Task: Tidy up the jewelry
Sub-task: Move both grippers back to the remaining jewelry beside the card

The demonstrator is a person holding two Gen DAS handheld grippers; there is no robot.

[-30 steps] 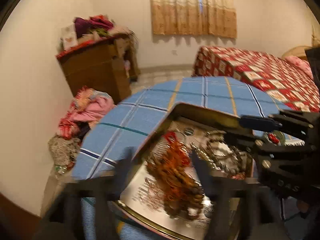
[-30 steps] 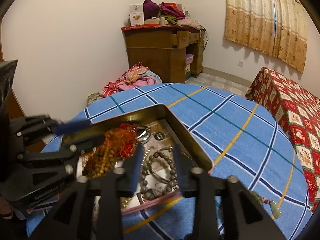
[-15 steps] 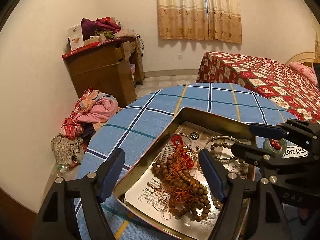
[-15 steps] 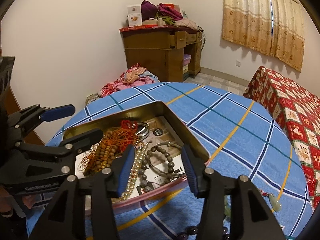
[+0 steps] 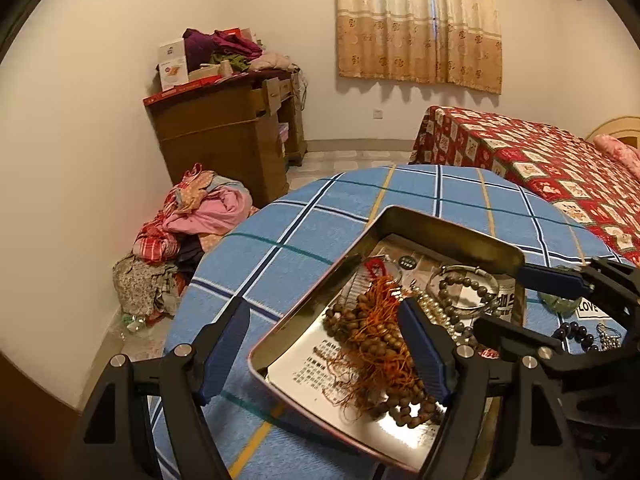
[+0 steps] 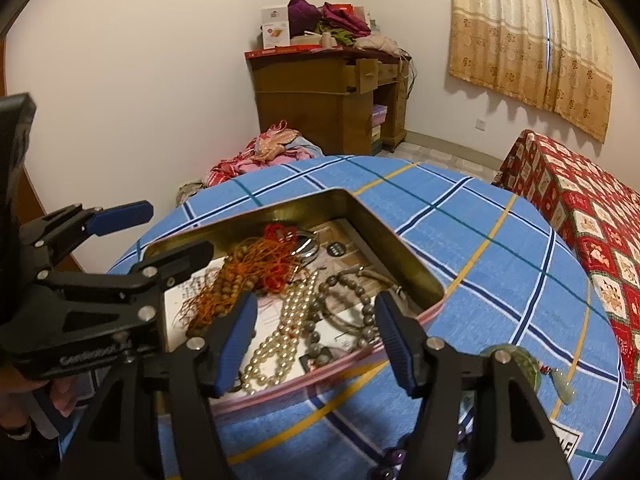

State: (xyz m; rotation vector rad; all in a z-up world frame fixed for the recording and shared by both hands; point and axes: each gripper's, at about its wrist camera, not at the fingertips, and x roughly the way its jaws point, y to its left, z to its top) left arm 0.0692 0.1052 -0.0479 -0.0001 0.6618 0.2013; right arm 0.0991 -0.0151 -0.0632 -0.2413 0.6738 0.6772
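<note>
Rectangular gold-walled metal tin (image 6: 394, 256) sitting on blue plaid cloth of round table (image 6: 500, 280), holding tangled brown wooden beads with orange tassel (image 5: 372, 344), glossy pearl strand (image 6: 280, 340), grey bead bracelet (image 6: 352, 304). Right gripper (image 6: 316, 340) hovering over tin, jaws just been opening, nothing between. Left gripper (image 5: 324, 352) spread wide, straddling tin's near corner, pinching nothing.

Left gripper (image 5: 323, 354): black angular frame, blue ribbed pads (image 5: 422, 354), silver round screw heads.
Right gripper (image 6: 314, 340): matching black frame, blue pads (image 6: 394, 338), silver screws near the finger bases.
Marking: pale lettering along the left gripper's side, partly legible.
</note>
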